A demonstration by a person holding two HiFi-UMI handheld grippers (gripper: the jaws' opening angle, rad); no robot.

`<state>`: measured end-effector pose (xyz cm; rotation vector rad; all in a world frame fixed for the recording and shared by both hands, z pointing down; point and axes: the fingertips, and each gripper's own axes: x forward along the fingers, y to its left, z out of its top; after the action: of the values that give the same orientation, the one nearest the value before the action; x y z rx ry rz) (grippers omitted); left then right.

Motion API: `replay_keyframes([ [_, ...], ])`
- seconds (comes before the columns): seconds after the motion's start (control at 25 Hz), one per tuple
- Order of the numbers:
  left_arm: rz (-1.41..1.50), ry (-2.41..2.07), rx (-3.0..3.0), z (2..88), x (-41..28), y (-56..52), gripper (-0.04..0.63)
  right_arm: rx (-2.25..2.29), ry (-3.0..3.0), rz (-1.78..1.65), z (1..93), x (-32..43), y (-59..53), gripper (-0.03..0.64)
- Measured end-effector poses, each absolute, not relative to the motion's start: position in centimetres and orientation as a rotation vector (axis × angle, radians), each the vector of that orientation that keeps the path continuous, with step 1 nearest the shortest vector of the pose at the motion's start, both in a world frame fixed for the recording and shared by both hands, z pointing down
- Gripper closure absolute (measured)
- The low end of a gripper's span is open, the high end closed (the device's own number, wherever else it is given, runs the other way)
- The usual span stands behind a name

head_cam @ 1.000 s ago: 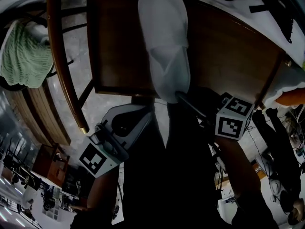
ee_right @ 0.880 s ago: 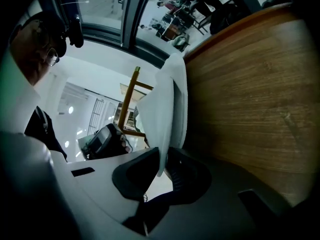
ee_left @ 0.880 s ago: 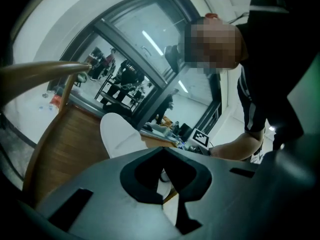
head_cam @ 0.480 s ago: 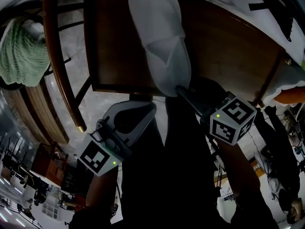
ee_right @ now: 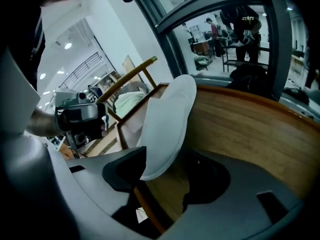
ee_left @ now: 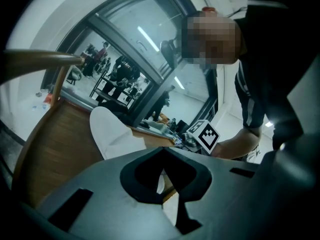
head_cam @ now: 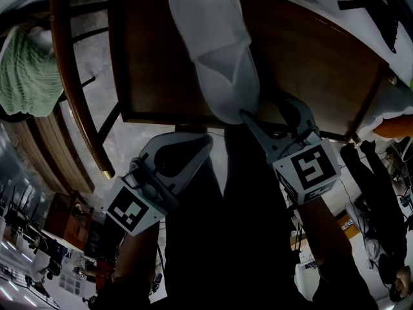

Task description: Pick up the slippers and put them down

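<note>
One white slipper (head_cam: 216, 50) lies flat on the brown wooden seat (head_cam: 310, 63), one end reaching the near edge. My right gripper (head_cam: 263, 106) stands at that edge. Its jaws have just been opening and now stand apart on either side of the slipper's near end. In the right gripper view the slipper (ee_right: 170, 119) rests against the left jaw without being squeezed by the right gripper (ee_right: 169, 168). My left gripper (head_cam: 203, 144) hangs below the seat's front edge with its jaws together and nothing in them. The left gripper view shows the slipper (ee_left: 107, 131) beyond the left gripper (ee_left: 162, 158).
A curved wooden chair rail (head_cam: 74, 89) runs along the seat's left side, with a green towel (head_cam: 26, 76) beyond it. Dark straps lie on a white surface (head_cam: 361, 5) at the top right. An orange object (head_cam: 395, 129) sits at the right edge.
The right gripper has rolled and its jaws have parted from the slipper's near end. The slipper now lies on the seat. The left gripper has barely moved.
</note>
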<state>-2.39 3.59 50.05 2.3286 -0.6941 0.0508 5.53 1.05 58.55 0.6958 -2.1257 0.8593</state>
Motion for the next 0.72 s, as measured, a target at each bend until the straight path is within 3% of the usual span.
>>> replay_keyframes([
  [0.44,0.038,-0.696,2.376,48.8,-2.1,3.2,0.585,0.726,-2.234,0.763,55.4,4.1,-0.6,0.403],
  [0.72,-0.031,-0.747,2.525,40.2,-2.4,0.8,0.585,0.721,-2.444,0.567,44.4,1.9,-3.5,0.412],
])
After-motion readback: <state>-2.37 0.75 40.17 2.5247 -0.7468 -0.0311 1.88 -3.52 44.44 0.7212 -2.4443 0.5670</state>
